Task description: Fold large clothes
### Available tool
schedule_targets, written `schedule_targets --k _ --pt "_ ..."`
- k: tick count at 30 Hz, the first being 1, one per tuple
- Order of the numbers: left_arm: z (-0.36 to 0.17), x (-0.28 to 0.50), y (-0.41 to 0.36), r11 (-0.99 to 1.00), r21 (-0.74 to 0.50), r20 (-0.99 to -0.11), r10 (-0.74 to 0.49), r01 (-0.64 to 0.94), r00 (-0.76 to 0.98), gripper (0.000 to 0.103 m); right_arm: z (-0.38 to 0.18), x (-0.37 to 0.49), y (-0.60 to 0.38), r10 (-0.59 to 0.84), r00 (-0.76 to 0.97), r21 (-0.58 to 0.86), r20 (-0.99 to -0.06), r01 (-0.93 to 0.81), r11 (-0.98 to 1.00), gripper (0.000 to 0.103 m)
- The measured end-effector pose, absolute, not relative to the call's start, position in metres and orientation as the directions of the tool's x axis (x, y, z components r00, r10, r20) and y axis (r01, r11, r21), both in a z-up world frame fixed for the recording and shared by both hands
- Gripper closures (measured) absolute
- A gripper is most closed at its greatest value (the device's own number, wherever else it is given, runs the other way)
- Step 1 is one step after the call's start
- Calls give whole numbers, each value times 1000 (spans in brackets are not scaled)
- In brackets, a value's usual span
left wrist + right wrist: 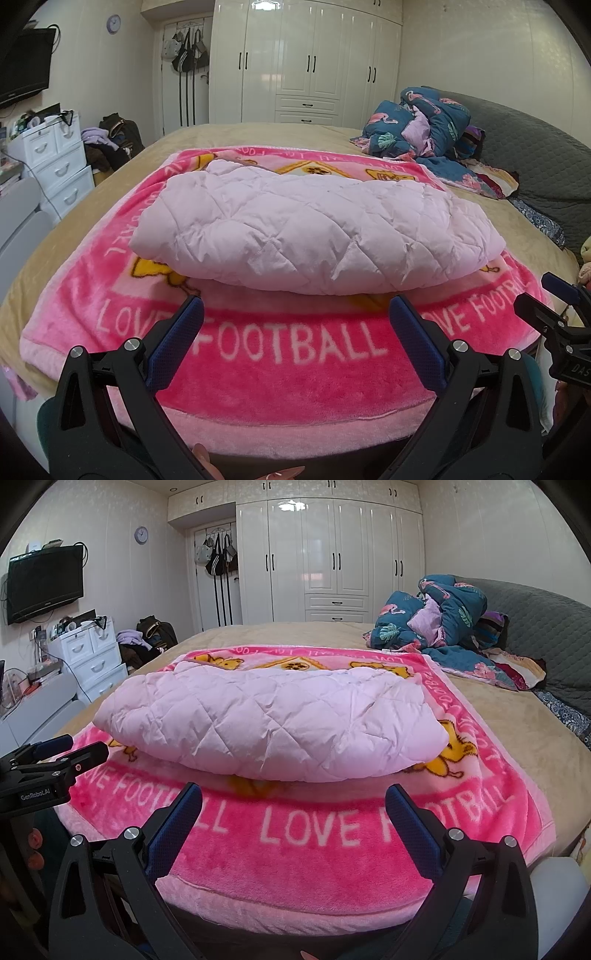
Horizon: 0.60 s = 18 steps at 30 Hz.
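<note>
- TV (45, 583) on the far-left wall, white drawer unit (92, 653) below it, clothes pile (146, 638) just beside the drawers.
- Left gripper (295, 314): fingers spread wide, gripping nothing — hovering over the near edge of the pink "LOVE FOOTBALL" blanket (288, 350). Blue pads (177, 343) clear of the fabric in front.
- Same gripper shows at the left edge of the right wrist view (74, 751), held over the blanket's left border.
- Pale pink quilted jacket (314, 232) lies folded into a thick bundle in the middle of the blanket, long side running left to right, near fold just ahead of both grippers, not touching either.
- Blanket is spread flat on the tan bed (236, 136); white wardrobe (314, 62) behind.
- Right gripper (293, 794): also released, jaws wide apart, empty — aimed at the jacket's near fold. Seen from the left wrist view it sits at the right edge (550, 295).
- Rumpled blue flamingo-print duvet (436, 620) at far right on the bed, against the grey headboard (546, 627), well apart from the jacket.
</note>
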<state>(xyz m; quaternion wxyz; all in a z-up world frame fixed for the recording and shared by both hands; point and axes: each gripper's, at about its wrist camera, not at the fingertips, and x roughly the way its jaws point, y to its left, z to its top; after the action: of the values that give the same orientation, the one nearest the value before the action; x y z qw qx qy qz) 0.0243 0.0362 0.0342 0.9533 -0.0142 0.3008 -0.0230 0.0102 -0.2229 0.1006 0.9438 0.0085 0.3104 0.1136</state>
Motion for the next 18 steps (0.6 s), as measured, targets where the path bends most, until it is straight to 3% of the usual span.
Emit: schedule_targets --k 18 --pt "25 28 52 999 -48 -608 -45 20 793 9 101 10 -233 194 781 72 -593 -189 979 4"
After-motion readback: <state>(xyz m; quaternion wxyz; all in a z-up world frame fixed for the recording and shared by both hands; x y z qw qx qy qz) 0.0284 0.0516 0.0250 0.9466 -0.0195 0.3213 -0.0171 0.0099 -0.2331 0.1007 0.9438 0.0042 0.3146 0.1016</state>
